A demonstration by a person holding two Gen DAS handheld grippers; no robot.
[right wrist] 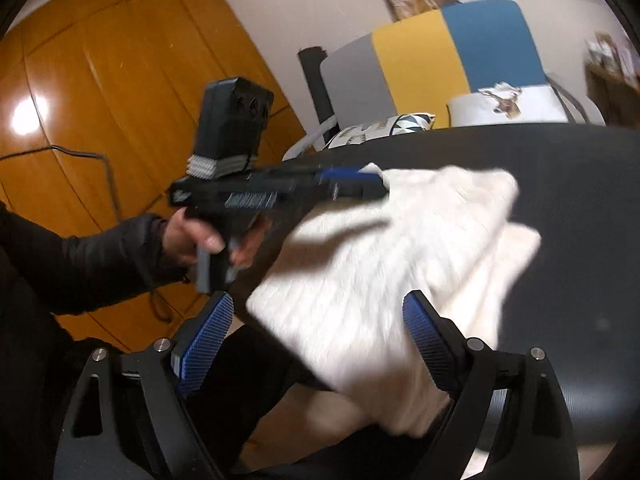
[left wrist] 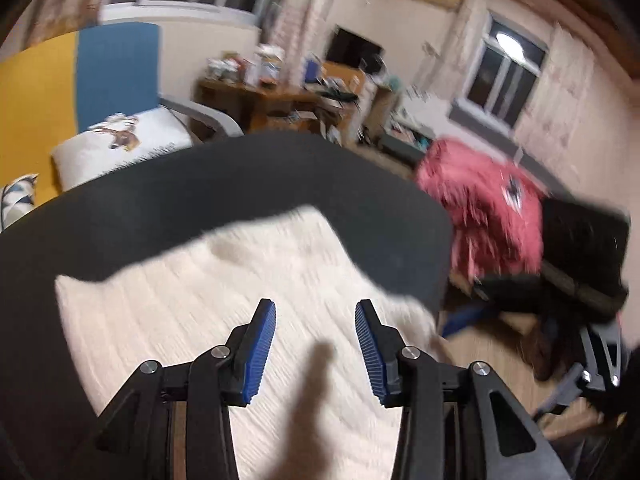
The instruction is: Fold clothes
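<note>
A white ribbed knit garment (left wrist: 224,312) lies partly folded on a dark round table (left wrist: 240,184). My left gripper (left wrist: 315,304) hovers just above it, open, with nothing between its blue pads. In the right wrist view the same garment (right wrist: 380,248) spreads across the table (right wrist: 568,208), and its near edge hangs over the rim. My right gripper (right wrist: 318,298) is open wide, and that near edge shows between its fingers. A hand (right wrist: 192,236) in a dark sleeve holds the left gripper (right wrist: 356,182) level by the garment's far left corner.
A pink garment (left wrist: 488,208) is draped over dark furniture right of the table. Behind the table stand a sofa with yellow and blue cushions (right wrist: 452,48) and a white pillow (left wrist: 120,140). A cluttered wooden desk (left wrist: 280,96) lines the far wall. An orange wooden wardrobe (right wrist: 100,92) is at left.
</note>
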